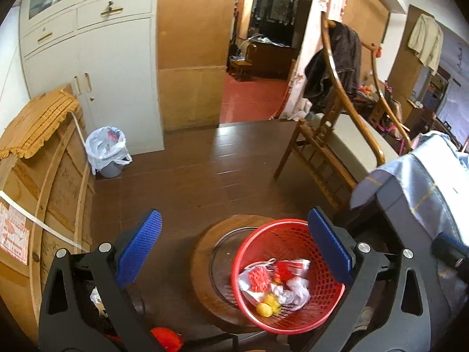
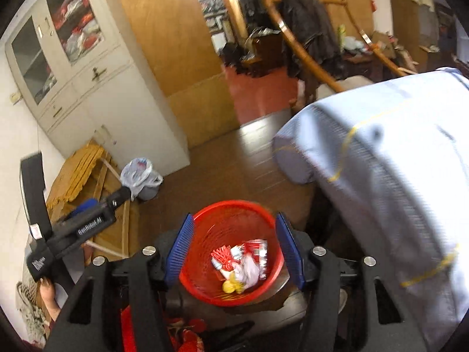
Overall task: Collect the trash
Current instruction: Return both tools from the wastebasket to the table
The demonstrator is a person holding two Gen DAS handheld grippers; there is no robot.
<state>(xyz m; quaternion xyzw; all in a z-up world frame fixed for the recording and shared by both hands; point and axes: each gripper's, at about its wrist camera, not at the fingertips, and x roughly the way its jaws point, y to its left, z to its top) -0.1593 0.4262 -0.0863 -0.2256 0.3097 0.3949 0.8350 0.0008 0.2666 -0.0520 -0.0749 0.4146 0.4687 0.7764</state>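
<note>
basket: red mesh basket (image 2: pixel 231 252) sits on a round wooden stool (image 1: pixel 205 264), already holding trash (image 2: pixel 243 264) (red and white wrappers, crumpled paper, a couple of yellow bits)

right gripper (image 2: pixel 234 249): right over the basket, jaws apart, nothing between the pads, rim visible in the gap

left gripper (image 1: pixel 234 249): jaws wide apart, empty too, basket sitting toward its right pad

step: looks like a drop into the basket, so the right one's free now

spare bin: lined bin (image 1: pixel 110 152) by the white cabinet (image 1: pixel 96 73), well apart from all this

next: gotta find more trash; nothing loose is obvious on the floor (image 1: pixel 205 161), so probably turn and look around
</note>
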